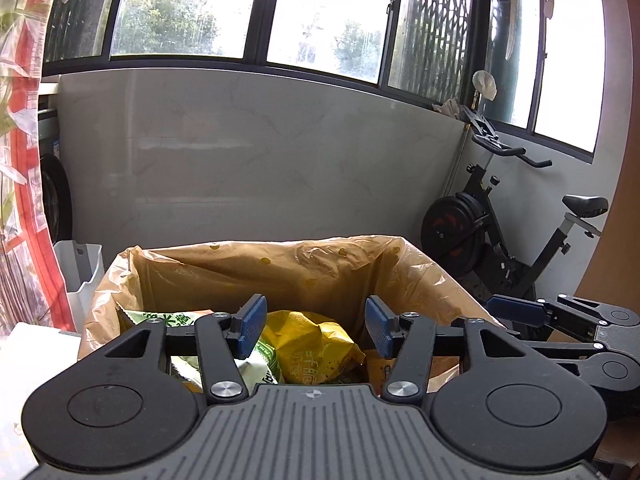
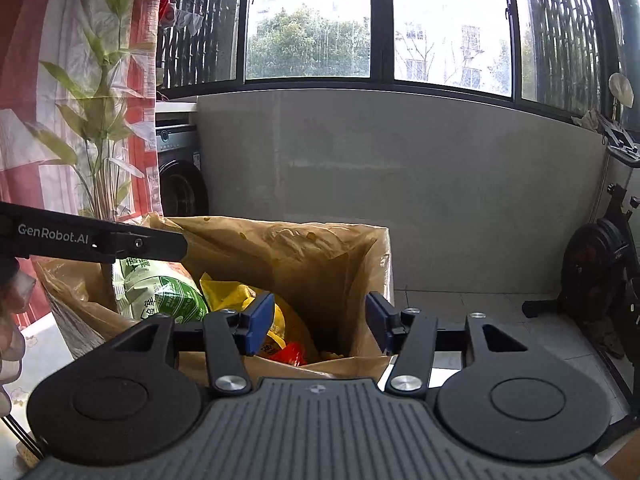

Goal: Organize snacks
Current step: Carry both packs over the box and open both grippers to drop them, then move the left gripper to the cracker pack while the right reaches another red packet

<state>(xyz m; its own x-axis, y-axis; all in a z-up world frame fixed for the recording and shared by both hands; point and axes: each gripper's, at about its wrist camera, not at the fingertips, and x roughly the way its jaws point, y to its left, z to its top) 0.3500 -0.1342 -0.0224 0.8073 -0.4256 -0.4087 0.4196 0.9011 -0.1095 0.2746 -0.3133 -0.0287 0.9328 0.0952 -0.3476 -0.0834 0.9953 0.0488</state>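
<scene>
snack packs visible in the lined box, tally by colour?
Green packs: 1
Yellow packs: 1
Red packs: 1, only partly visible
Total: 3 visible; more may lie hidden beneath.

A tan, translucent plastic bag liner with darker yellow dots holds a yellow snack packet with dark lettering and a green-and-white packet. The black fingers carry blue pads. A red-and-white curtain shows green bamboo leaves.

Both wrist cameras look forward, close above the bag-lined box, toward the shared window wall.
</scene>
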